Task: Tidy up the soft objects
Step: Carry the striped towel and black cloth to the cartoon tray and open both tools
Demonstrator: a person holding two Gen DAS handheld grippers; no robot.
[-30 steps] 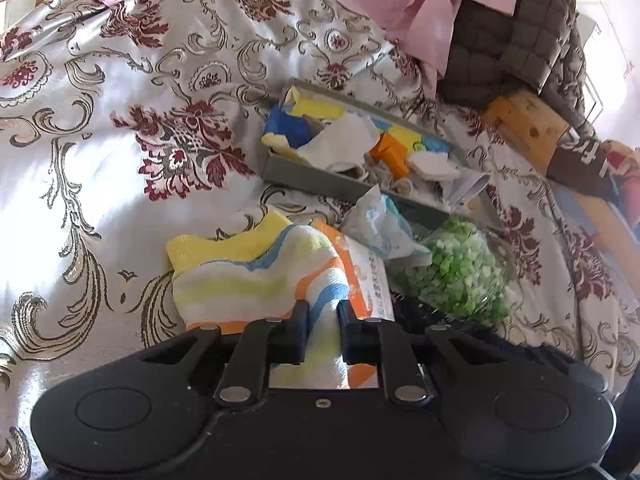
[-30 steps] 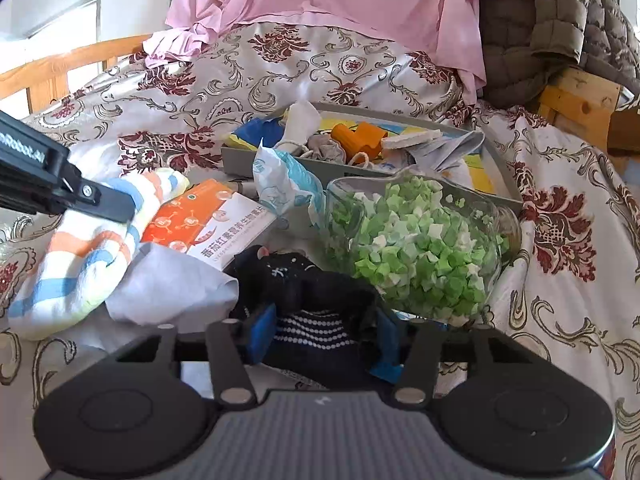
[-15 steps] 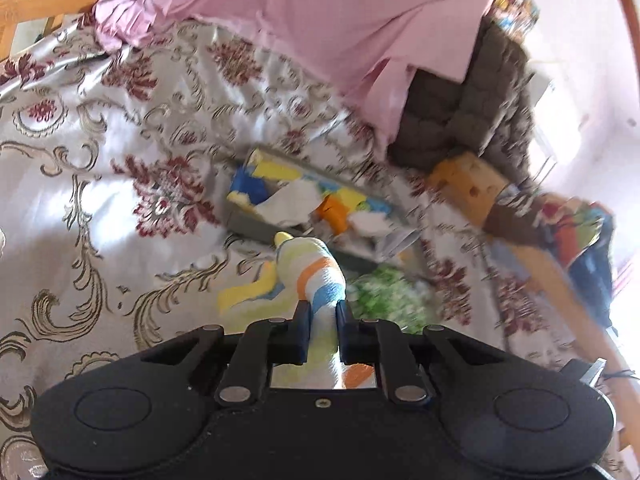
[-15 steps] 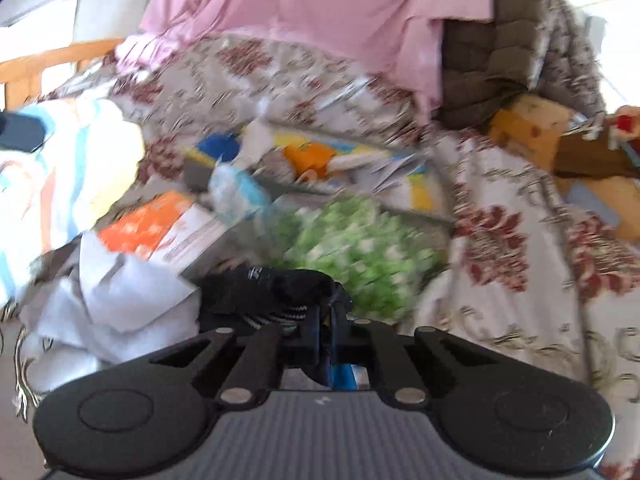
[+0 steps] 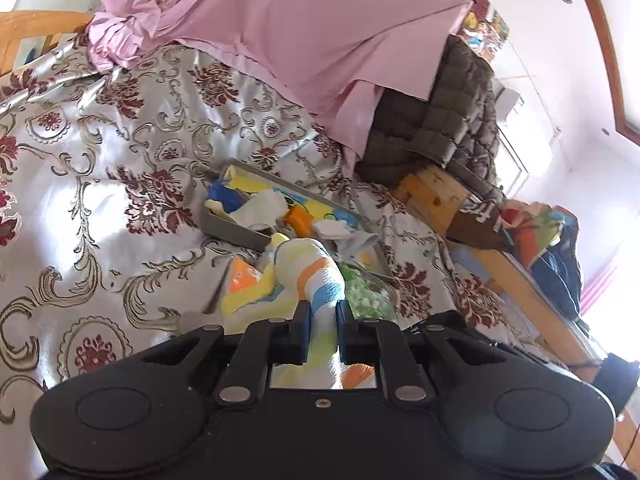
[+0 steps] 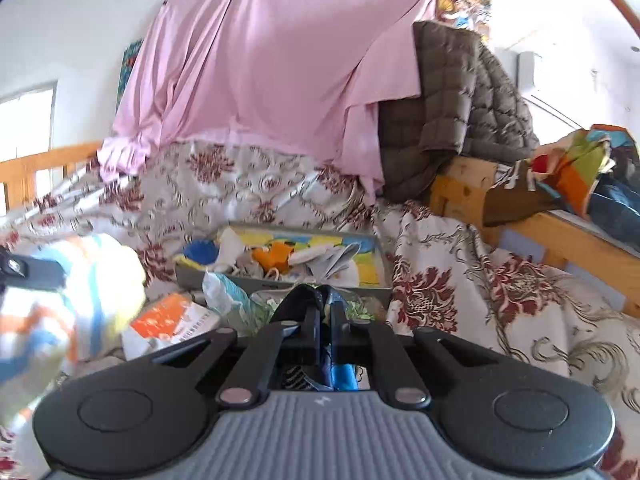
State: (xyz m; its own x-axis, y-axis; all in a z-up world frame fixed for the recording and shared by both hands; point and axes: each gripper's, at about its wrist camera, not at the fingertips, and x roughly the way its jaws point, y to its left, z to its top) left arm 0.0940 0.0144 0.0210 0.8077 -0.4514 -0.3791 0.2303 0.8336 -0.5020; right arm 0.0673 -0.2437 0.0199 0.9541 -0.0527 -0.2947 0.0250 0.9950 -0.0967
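My left gripper (image 5: 322, 312) is shut on a striped sock (image 5: 316, 276) in yellow, orange, blue and white, held up above the bed. The sock also shows blurred at the left of the right wrist view (image 6: 68, 300). My right gripper (image 6: 325, 312) is shut on a dark sock (image 6: 300, 304) with thin white stripes, lifted off the bed. A grey tray (image 5: 236, 232) with several small soft items lies ahead on the bedspread, and it shows in the right wrist view (image 6: 280, 282) too.
A clear bag of green bits (image 5: 366, 296), an orange-and-white packet (image 6: 172, 320) and a crumpled blue-white wrapper (image 6: 224, 292) lie before the tray. A pink sheet (image 6: 272, 68) and brown quilted jacket (image 6: 452, 108) hang behind. A wooden bed frame (image 6: 560, 236) runs along the right.
Both grippers have risen from the bed. The left has lifted the striped sock. The right has shut on the dark sock and lifted it.
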